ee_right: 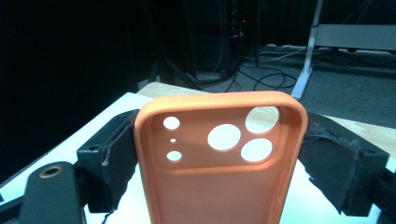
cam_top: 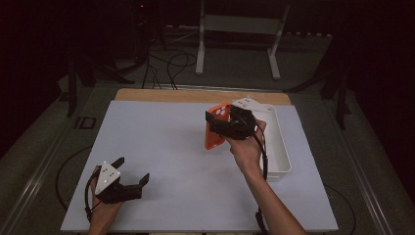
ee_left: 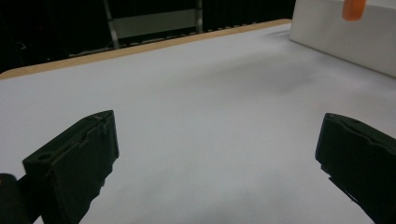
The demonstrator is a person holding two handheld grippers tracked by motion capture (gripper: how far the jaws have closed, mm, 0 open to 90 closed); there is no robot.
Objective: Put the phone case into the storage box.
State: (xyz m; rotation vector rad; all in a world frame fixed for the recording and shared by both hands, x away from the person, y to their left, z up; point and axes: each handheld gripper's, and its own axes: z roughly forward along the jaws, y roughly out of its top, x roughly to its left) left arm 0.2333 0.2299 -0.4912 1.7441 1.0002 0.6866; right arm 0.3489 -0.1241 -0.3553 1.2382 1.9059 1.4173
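The right hand-held gripper clamps an orange phone case by its sides, above the surface. At seven o'clock, the left hand-held gripper rests wide open, gripping nothing.

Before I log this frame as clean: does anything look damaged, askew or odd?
Nothing stands out. The right claw grips the orange phone case squarely by its sides, intact, above the table; the left claw is open near the front edge.

A long white rectangular plastic bin is sitting along the right side of the white-topped table. Black cables are lying across the grey floor behind a white metal stand.
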